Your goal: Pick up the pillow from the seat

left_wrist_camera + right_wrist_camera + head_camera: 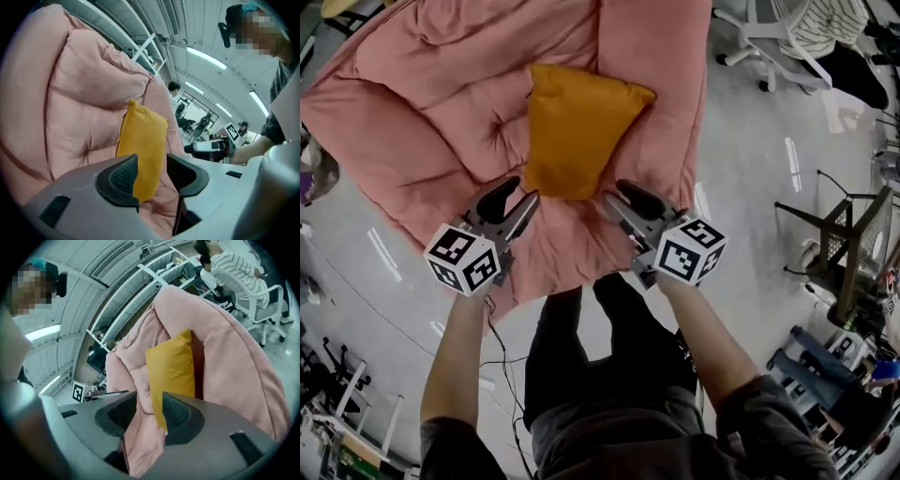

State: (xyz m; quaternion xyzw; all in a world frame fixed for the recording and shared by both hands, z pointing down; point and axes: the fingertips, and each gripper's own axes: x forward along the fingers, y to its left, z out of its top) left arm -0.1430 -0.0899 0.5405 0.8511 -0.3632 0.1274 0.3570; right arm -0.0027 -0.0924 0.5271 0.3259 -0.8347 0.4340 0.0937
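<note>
Centrally on the pink padded seat (pixel 422 112): 1 mustard-yellow pillow (pixel 577 127), resting in the hollow between the seat's 2 bulging sides, lower edge toward the seat's front edge. Lying against the seat fabric, not lifted.

Just short of the pillow's lower left corner: the left gripper (pixel 517 199), jaws apart, nothing pressed between the pads. In the left gripper view, the pillow's lower corner framed in the gap between the 2 fingers (pixel 119 173), but lying beyond the pads rather than squeezed by them.

Just short of the pillow's lower right corner: the right gripper (pixel 617 199), jaws likewise apart and holding nothing. In the right gripper view, a fold of pink seat fabric and the pillow's near edge lined up with the gap, not clamped.

Behind each set of jaws, 1 marker cube (pixel 464 261).

Off the seat's right edge, on the grey floor (pixel 750 216): a white office chair (pixel 769 37), occupied by a seated person in a striped top (pixel 234 268).
</note>
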